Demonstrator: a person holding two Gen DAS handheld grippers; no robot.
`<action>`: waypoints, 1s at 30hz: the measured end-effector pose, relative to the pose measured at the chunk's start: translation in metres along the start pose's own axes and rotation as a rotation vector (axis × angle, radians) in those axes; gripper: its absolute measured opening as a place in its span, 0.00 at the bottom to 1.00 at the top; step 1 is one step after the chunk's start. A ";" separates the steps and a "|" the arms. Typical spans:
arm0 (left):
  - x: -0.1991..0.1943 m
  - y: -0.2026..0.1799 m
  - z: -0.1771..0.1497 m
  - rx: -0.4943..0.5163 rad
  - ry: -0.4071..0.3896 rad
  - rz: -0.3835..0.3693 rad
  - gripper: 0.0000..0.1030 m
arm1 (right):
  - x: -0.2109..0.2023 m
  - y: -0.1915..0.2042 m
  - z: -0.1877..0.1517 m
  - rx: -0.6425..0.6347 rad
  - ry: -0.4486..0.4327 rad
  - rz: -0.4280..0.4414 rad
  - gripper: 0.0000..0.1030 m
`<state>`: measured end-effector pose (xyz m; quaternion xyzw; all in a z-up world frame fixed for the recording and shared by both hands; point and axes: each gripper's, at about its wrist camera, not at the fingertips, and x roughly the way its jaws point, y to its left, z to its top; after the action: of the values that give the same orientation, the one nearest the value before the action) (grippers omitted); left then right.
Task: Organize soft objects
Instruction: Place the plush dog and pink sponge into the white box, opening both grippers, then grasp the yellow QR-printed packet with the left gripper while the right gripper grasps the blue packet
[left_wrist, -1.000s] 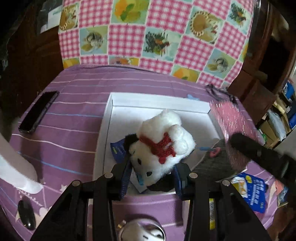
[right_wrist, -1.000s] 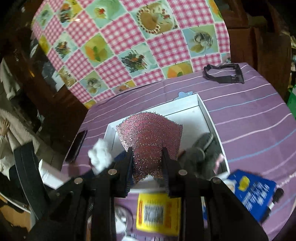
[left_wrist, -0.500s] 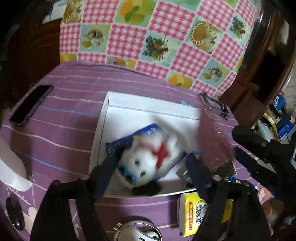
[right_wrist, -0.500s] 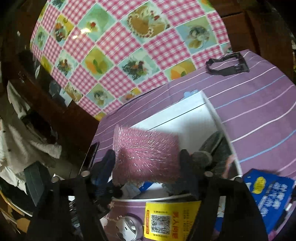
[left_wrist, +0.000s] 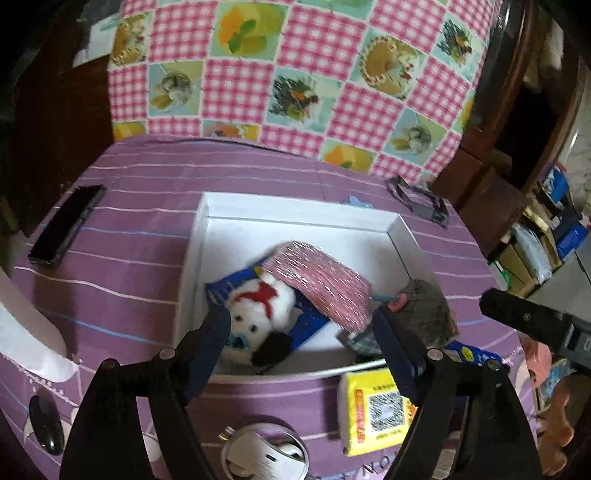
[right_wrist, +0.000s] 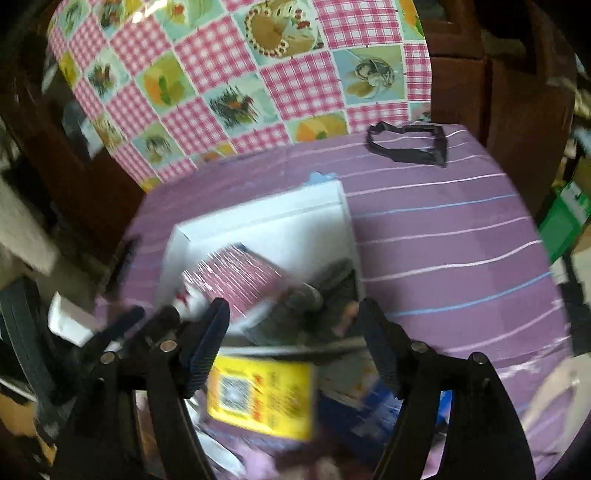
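Observation:
A white box (left_wrist: 295, 218) sits on the purple striped table. Inside lie a white plush dog with a red scarf (left_wrist: 258, 314), a pink glittery soft pad (left_wrist: 321, 284) leaning over it, a blue packet (left_wrist: 229, 288) underneath and a grey soft object (left_wrist: 424, 310) at the right. My left gripper (left_wrist: 303, 339) is open and empty, just in front of the box's near wall. My right gripper (right_wrist: 291, 336) is open and empty, above the near edge of the box (right_wrist: 266, 225); the pink pad (right_wrist: 240, 280) and grey object (right_wrist: 332, 295) show beyond it, blurred.
A yellow packet (left_wrist: 376, 410) and a white round charger (left_wrist: 266, 454) lie in front of the box. A black phone (left_wrist: 66, 225) lies at left, a black clip (left_wrist: 417, 199) at the far right. A checked cloth (left_wrist: 295, 74) hangs behind the table. The yellow packet (right_wrist: 262, 395) shows below the right gripper.
Both grippers opened. The left let go of the plush dog and the right let go of the pink pad; both now lie in the box. Both grippers pulled back.

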<state>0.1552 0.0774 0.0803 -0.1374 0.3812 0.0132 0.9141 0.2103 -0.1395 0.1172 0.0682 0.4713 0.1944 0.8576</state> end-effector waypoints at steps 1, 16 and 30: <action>0.001 -0.003 -0.001 0.002 0.011 -0.016 0.77 | -0.005 -0.003 -0.001 -0.020 0.016 -0.019 0.71; 0.013 -0.052 -0.017 0.091 0.222 -0.047 0.77 | -0.001 -0.060 -0.019 -0.041 0.256 -0.098 0.71; 0.038 -0.053 -0.033 0.089 0.396 -0.030 0.78 | 0.038 -0.091 -0.034 0.044 0.402 0.052 0.70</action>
<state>0.1661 0.0152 0.0443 -0.1022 0.5518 -0.0445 0.8265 0.2243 -0.2096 0.0416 0.0590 0.6353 0.2156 0.7392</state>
